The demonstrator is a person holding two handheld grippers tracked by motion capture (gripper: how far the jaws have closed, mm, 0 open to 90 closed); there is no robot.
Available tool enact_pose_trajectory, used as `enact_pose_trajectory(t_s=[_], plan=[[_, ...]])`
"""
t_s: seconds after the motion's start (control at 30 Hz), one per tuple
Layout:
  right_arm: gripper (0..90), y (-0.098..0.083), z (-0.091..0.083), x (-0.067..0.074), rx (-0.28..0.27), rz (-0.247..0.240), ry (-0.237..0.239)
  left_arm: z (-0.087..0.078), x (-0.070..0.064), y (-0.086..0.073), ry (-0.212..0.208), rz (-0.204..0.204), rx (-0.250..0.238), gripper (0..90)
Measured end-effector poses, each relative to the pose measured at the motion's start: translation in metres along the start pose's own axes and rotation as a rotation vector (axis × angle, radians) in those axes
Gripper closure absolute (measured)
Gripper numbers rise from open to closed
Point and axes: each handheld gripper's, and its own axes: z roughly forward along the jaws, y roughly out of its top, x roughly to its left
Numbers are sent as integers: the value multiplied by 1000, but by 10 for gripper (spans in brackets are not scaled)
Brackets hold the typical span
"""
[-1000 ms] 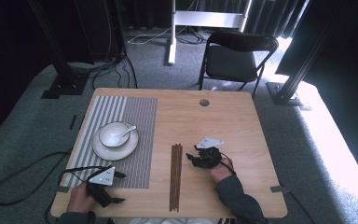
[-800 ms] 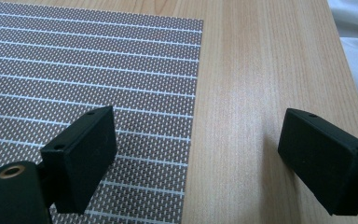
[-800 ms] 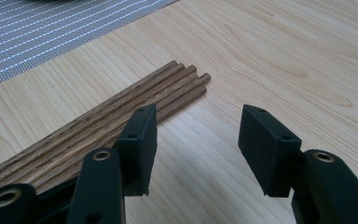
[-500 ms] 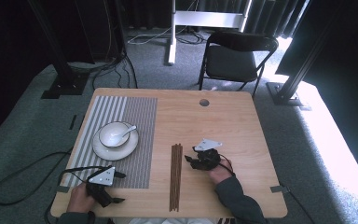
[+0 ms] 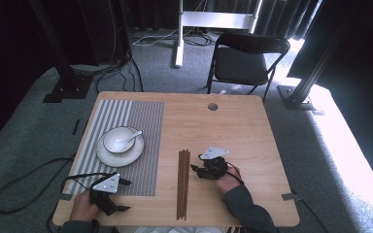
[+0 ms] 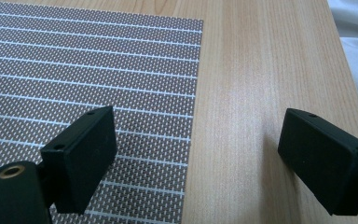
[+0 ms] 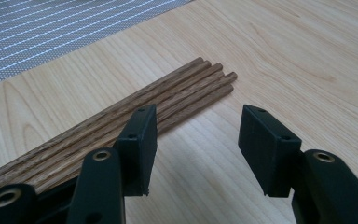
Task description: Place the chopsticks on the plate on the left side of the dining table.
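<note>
Nothing much has shifted since the earlier frames: both hands keep their places near the table's near edge. On the wooden table (image 5: 233,121), which stands on grey carpet with a black folding chair (image 5: 245,60) beyond its far edge, a striped placemat (image 5: 141,121) covers the left side. Bare wood lies open toward the right edge and the far right corner. The right gripper (image 5: 197,170), jaws apart and gripping nothing, sits just beside the bundle of wooden chopsticks (image 5: 183,182) near the near edge's middle. The left gripper (image 5: 121,209), jaws wide apart, rests at the near left corner. A white bowl (image 5: 118,139) on a plate (image 5: 121,156) holds a spoon (image 5: 131,138).
</note>
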Motion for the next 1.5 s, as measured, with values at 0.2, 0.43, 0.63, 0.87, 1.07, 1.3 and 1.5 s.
enact_pose_trajectory(t_s=[0.2,0.43,0.63,0.87,1.07,1.3,1.5], plan=[[462,1,0,2,1,-6,5,0,0,0,0,0,0,117],[460,1,2,5,4,-9,16,0,0,0,0,0,0,117],[451,1,4,8,6,-11,22,0,0,0,0,-1,-1,117],[451,1,6,11,9,-20,30,0,0,0,0,-1,-1,117],[448,1,9,15,16,-32,39,0,0,0,0,0,0,117],[449,0,14,20,33,-43,55,0,0,0,0,0,0,117],[449,-2,17,22,45,-44,60,0,0,0,0,0,0,117]])
